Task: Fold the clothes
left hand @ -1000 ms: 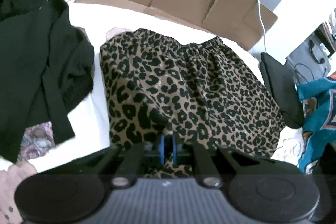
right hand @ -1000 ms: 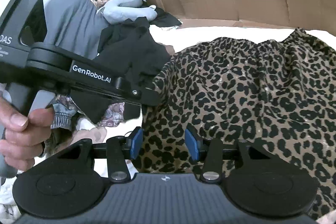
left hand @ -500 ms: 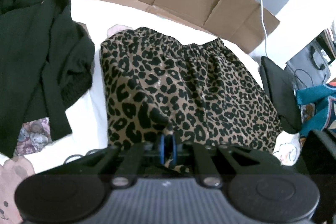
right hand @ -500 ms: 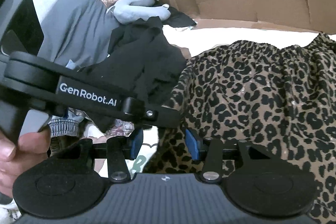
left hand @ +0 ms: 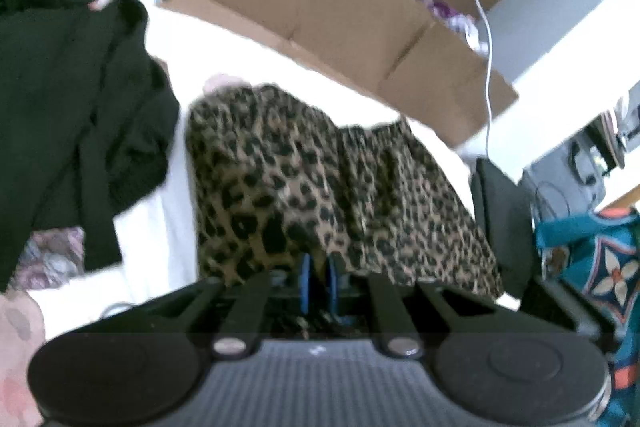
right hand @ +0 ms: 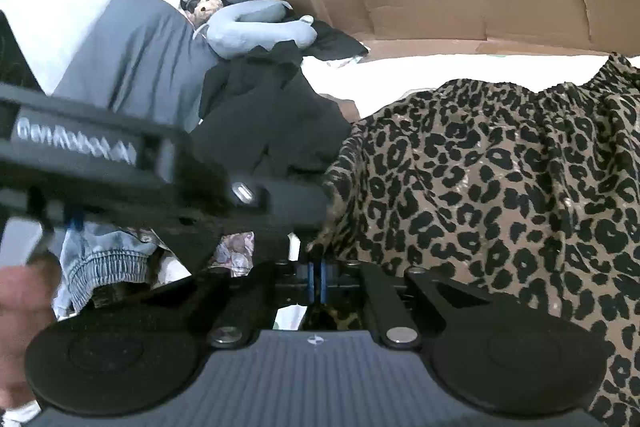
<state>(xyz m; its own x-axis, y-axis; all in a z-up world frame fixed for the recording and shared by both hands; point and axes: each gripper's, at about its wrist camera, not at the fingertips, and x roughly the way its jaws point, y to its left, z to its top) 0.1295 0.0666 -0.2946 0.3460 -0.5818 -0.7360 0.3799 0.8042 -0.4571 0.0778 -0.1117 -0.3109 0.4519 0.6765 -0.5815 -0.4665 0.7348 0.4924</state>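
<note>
The brown-and-black leopard-print gathered fabric skirt [left hand: 320,187] is spread on the white bed [left hand: 168,227], fanning ahead of both sets of fingers. Its near hem is pinched by the left gripper [left hand: 318,279] and the right gripper [right hand: 316,277]. Light, limp, slippery cloth is judged; hem corners suit gripping.

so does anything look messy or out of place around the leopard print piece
The leopard print garment lies fairly flat, both grippers pinching its near hem. Beside it a black garment sits crumpled in a heap, and flattened brown cardboard lines the far edge of the white surface.
</note>
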